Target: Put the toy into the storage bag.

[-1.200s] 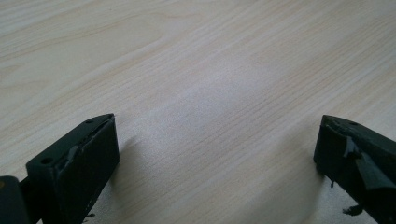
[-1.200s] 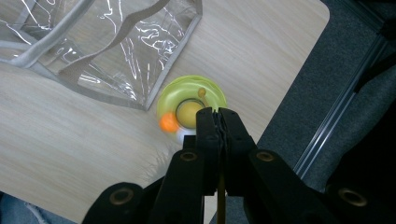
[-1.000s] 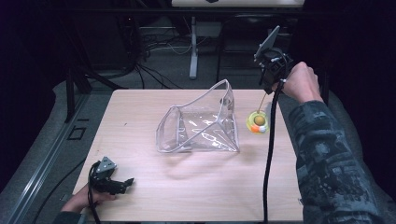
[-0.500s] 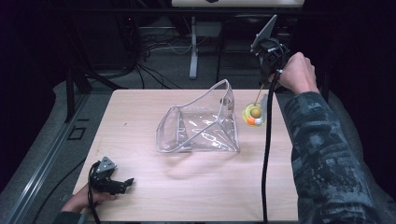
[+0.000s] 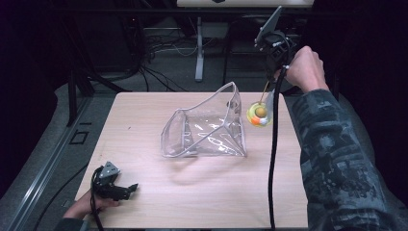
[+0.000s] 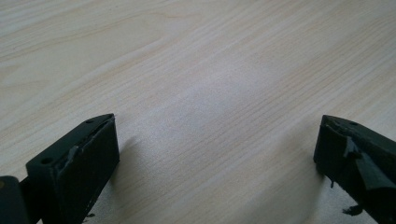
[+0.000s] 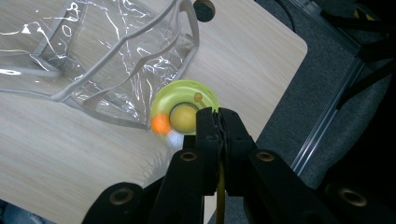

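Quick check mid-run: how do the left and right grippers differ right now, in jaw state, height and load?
The left gripper has its jaws wide apart with bare wood between them; the right gripper is shut on a thin stick from which the yellow ring toy hangs. The left sits low at the table's near left corner; the right is held high past the far right corner. Both are hand-held, with black jaws.

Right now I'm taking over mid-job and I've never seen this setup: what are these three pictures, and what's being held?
No robot: a person holds hand tongs in each hand. The high view looks down on a wooden table; each of the other two views looks along one tool's jaws. A clear plastic pouch lies open mid-table. The right tongs, raised over the far right corner, are shut on a thin stick from which a yellow-green ring toy hangs beside the pouch. The left tongs rest open and empty at the near left.
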`<state>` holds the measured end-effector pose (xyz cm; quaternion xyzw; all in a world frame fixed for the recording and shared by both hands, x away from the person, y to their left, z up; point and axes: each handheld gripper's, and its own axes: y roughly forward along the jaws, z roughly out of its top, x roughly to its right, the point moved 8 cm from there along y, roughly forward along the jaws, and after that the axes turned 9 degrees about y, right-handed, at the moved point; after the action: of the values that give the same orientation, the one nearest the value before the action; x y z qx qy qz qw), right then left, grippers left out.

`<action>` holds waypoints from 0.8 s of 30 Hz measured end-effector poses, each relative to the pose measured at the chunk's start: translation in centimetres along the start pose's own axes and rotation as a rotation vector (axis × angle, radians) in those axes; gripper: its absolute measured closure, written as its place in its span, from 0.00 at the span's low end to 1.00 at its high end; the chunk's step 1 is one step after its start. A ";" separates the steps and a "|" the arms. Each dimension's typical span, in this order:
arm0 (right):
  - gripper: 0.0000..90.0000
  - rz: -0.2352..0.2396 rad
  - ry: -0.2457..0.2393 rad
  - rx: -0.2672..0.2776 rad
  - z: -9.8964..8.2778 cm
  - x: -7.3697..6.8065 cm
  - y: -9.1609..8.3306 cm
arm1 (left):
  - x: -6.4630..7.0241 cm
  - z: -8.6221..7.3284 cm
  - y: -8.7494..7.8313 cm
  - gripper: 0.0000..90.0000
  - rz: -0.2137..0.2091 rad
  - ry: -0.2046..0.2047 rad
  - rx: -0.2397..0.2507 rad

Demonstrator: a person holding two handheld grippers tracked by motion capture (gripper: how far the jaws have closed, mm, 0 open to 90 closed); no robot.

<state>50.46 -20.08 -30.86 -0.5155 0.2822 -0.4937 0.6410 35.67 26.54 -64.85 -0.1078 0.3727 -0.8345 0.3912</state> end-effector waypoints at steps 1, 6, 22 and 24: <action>0.97 -0.002 -0.003 0.000 0.0 0.0 -0.1 | 0.0 0.0 0.0 0.00 0.000 -0.001 0.000; 0.97 -0.003 -0.008 0.011 0.3 -0.2 -0.8 | 0.0 0.0 0.0 0.00 -0.001 0.000 0.000; 0.98 0.003 -0.020 0.064 1.2 -0.3 -3.6 | 0.2 0.0 0.0 0.00 -0.014 0.014 0.003; 0.98 0.009 -0.017 0.077 1.4 -0.4 -3.9 | 0.3 0.0 -0.1 0.01 -0.025 0.027 -0.002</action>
<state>50.16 -19.10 -26.84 -0.4934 0.2597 -0.4968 0.6651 35.42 26.38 -64.82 -0.1014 0.3774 -0.8403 0.3757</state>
